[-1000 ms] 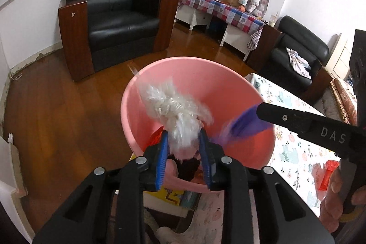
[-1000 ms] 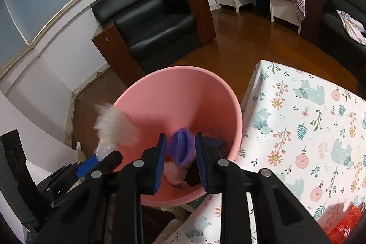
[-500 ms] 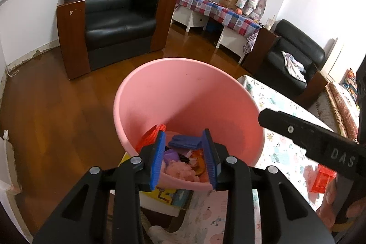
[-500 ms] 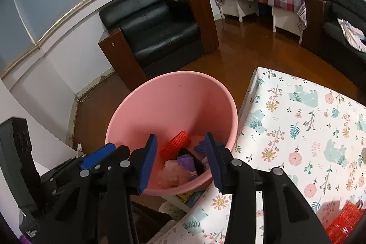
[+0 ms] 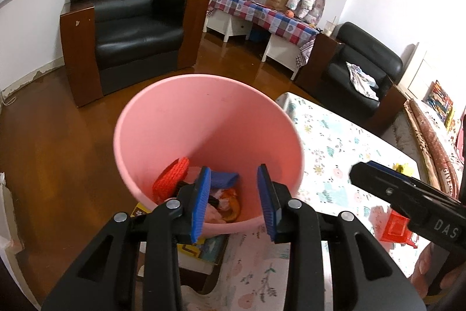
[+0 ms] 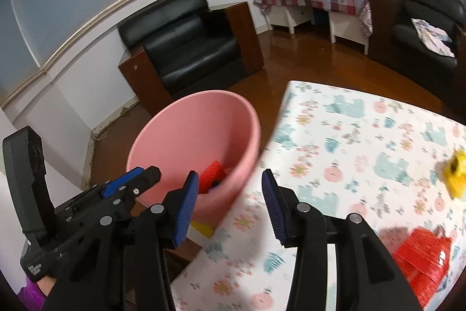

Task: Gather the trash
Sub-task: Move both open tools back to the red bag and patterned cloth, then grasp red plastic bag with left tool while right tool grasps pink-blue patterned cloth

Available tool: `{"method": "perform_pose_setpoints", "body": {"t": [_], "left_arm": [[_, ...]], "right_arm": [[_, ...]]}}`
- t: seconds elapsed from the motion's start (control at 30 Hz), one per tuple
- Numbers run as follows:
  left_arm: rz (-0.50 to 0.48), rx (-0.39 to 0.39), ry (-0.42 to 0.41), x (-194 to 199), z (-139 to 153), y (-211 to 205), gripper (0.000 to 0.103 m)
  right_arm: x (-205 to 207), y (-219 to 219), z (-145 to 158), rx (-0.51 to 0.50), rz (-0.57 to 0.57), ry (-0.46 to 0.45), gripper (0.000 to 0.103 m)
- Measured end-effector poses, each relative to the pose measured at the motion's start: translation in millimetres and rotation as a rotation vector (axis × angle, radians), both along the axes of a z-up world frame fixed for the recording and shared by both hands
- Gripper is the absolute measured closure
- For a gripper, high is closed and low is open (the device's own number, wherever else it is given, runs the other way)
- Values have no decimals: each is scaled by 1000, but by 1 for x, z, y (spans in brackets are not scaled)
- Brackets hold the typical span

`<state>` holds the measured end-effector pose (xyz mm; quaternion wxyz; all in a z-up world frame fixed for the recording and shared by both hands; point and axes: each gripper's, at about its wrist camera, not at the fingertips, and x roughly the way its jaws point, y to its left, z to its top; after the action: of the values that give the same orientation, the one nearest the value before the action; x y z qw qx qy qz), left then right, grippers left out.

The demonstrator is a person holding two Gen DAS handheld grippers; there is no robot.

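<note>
Your left gripper (image 5: 233, 201) is spread with nothing between its blue pads (image 5: 201, 204), hovering over the near rim of the pink bin (image 5: 204, 118). In the bottom of that bin lies the collected trash: a red mesh piece (image 5: 170, 178), a blue scrap (image 5: 222, 178) and some orange and pink bits, partly hidden behind the pads. Your right gripper (image 6: 230, 204) is spread too and empty, over the corner where the bin sits just beside the surface (image 6: 349, 136) with its patterned cloth. On that surface, toward the right, a red plastic item (image 6: 425, 255) lies near the front edge and a blurred yellow item (image 6: 455, 177) lies farther back, well apart from the bin. A black armchair (image 5: 125, 28) stands beyond on the wooden floor (image 5: 52, 150)
</note>
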<state>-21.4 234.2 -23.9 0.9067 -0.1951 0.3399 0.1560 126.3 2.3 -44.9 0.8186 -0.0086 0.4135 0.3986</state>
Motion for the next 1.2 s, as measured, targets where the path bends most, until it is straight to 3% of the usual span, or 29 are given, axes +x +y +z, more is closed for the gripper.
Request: {"method": "perform_pose_setpoints", "body": {"t": [0.37, 0.77, 1.0, 1.2], "left_arm": [[-124, 30, -25, 9, 9, -45, 70], [-329, 99, -41, 18, 14, -109, 70], [-419, 85, -14, 27, 7, -140, 70], [-550, 66, 41, 35, -1, -167, 70]], "right_arm": [[-4, -94, 7, -11, -115, -32, 59], [-25, -214, 13, -51, -230, -91, 53], [-36, -249, -3, -93, -246, -71, 48], [-30, -245, -27, -157, -227, -42, 48]]}}
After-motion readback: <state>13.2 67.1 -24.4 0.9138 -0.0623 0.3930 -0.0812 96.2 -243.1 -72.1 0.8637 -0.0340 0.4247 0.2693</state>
